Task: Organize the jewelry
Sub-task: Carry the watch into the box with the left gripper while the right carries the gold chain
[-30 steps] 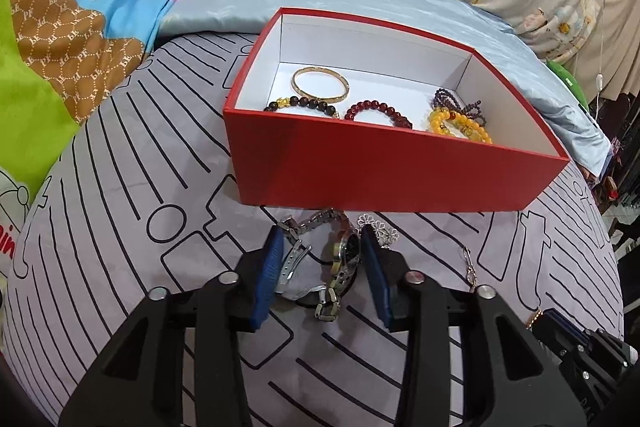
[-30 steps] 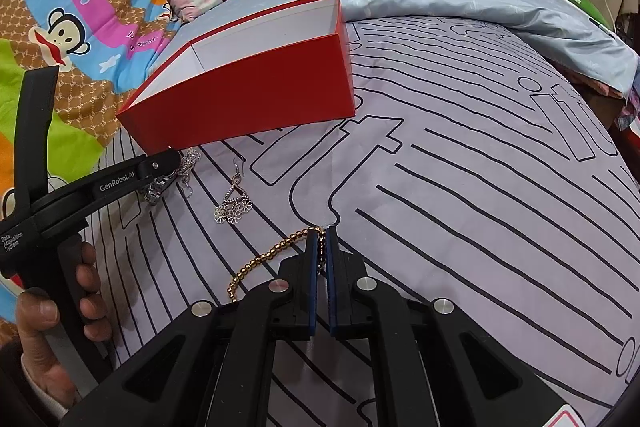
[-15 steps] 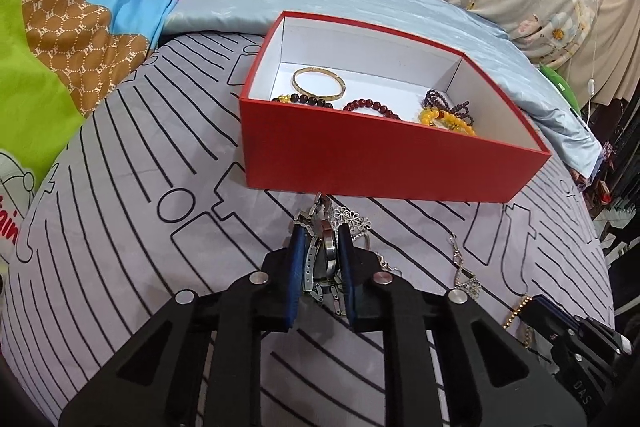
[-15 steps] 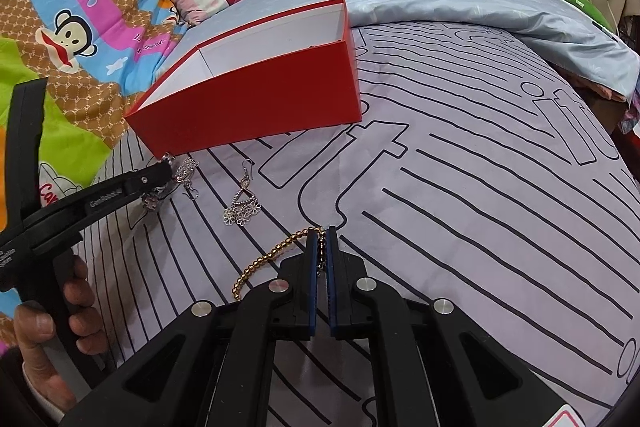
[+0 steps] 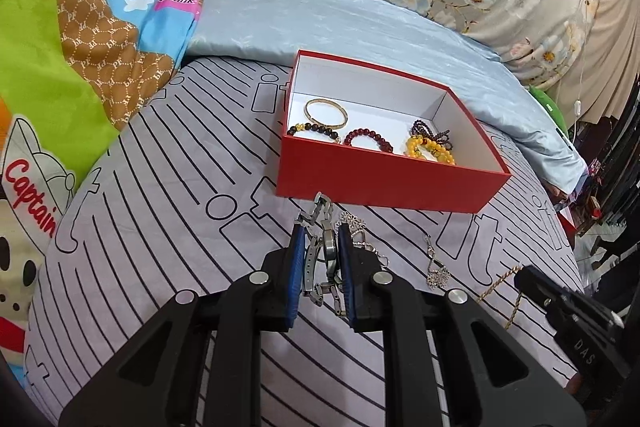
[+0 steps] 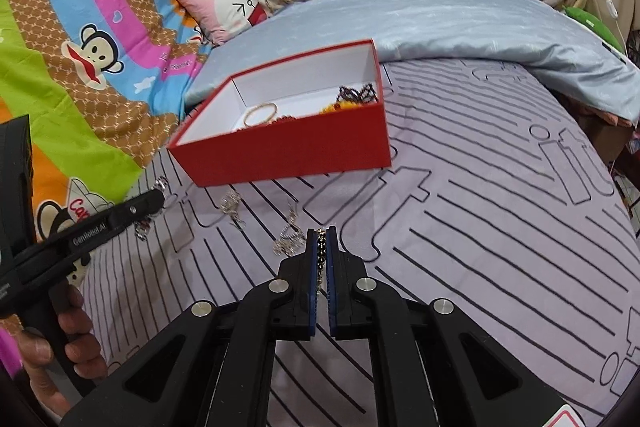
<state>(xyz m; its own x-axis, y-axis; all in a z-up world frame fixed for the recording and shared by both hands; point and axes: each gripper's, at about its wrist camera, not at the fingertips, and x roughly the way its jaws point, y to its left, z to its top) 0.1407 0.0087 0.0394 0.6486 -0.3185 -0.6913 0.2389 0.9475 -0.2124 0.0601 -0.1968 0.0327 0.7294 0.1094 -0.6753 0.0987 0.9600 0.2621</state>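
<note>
My left gripper (image 5: 321,239) is shut on a silver metal watch (image 5: 327,251), lifted just off the bed in front of the red box (image 5: 384,179). That box (image 6: 288,147) holds a gold bangle (image 5: 325,113), a dark bead bracelet (image 5: 314,129), a red bead bracelet (image 5: 368,139) and yellow and purple beads (image 5: 430,147). My right gripper (image 6: 320,233) is shut on a gold bead chain (image 6: 320,251), raised above the sheet. Two silver flower earrings (image 5: 438,267) (image 5: 356,227) lie on the sheet between the grippers.
The bed has a lilac sheet with black line print (image 6: 500,227). A blue quilt (image 5: 360,27) lies behind the box, cartoon bedding (image 5: 80,47) to the left. A hand (image 6: 60,347) holds the left gripper's handle. Dark clutter sits past the bed's right edge (image 5: 612,187).
The left jaws closed on the watch and lifted it back from the box. The right gripper rose with the gold chain, which now hangs off the sheet.
</note>
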